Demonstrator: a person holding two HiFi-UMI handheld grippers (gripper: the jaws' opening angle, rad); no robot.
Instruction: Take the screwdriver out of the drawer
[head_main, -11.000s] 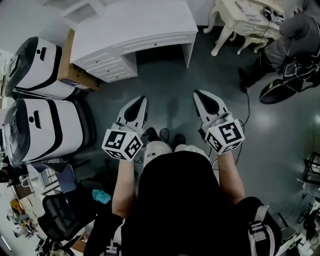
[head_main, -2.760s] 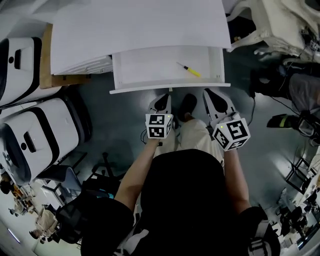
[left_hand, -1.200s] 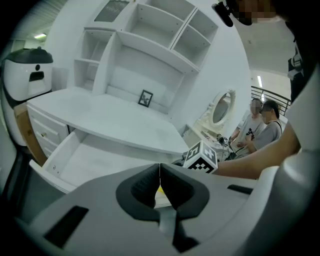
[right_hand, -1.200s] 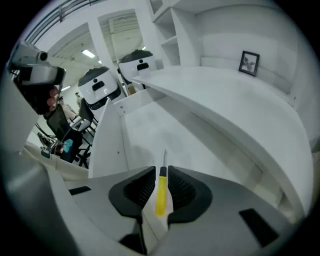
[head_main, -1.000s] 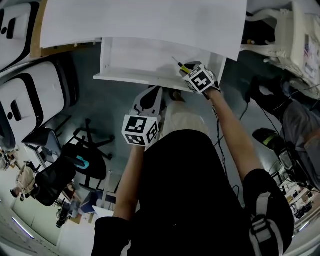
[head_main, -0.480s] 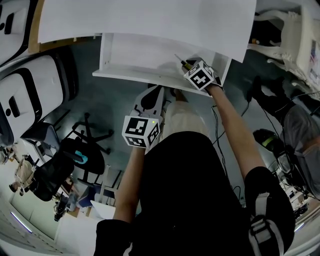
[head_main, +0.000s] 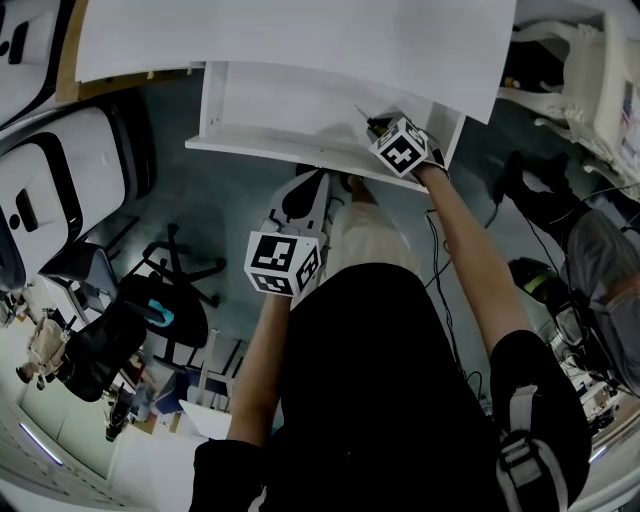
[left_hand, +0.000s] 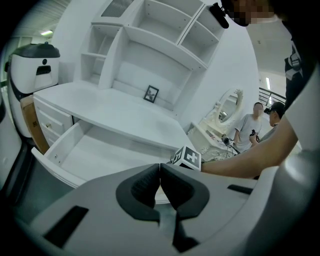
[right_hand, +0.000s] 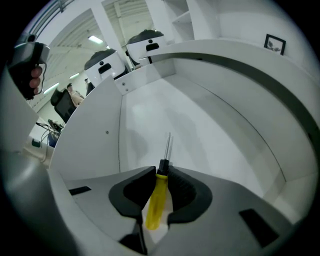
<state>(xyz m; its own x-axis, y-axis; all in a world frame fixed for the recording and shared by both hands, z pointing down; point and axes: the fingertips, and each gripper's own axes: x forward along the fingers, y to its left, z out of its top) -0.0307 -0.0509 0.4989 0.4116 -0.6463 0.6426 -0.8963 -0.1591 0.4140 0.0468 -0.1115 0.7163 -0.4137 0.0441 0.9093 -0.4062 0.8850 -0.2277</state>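
The yellow-handled screwdriver (right_hand: 156, 200) lies on the floor of the open white drawer (right_hand: 165, 115), shaft pointing away from me. My right gripper (right_hand: 161, 172) reaches steeply down into the drawer's right end (head_main: 440, 140). Its jaws are closing on the screwdriver, the pad tips touching the black collar at the handle's front. In the head view the right gripper (head_main: 378, 125) hides all but the screwdriver's shaft tip (head_main: 362, 113). My left gripper (head_main: 305, 185) hangs shut and empty in front of the drawer's front edge (head_main: 260, 150); its own view shows the left gripper (left_hand: 160, 167) with jaws together.
The white desk top (head_main: 290, 35) overhangs the drawer. Large white machines (head_main: 60, 170) and a cardboard box (head_main: 68, 80) stand at the left, an office chair (head_main: 130, 330) on the floor below them. Another person (head_main: 600, 250) and a white ornate table (head_main: 590, 70) are at the right.
My right gripper has sunk a little deeper into the drawer, and the screwdriver's yellow handle no longer shows beside it. The left gripper has stayed where it was.
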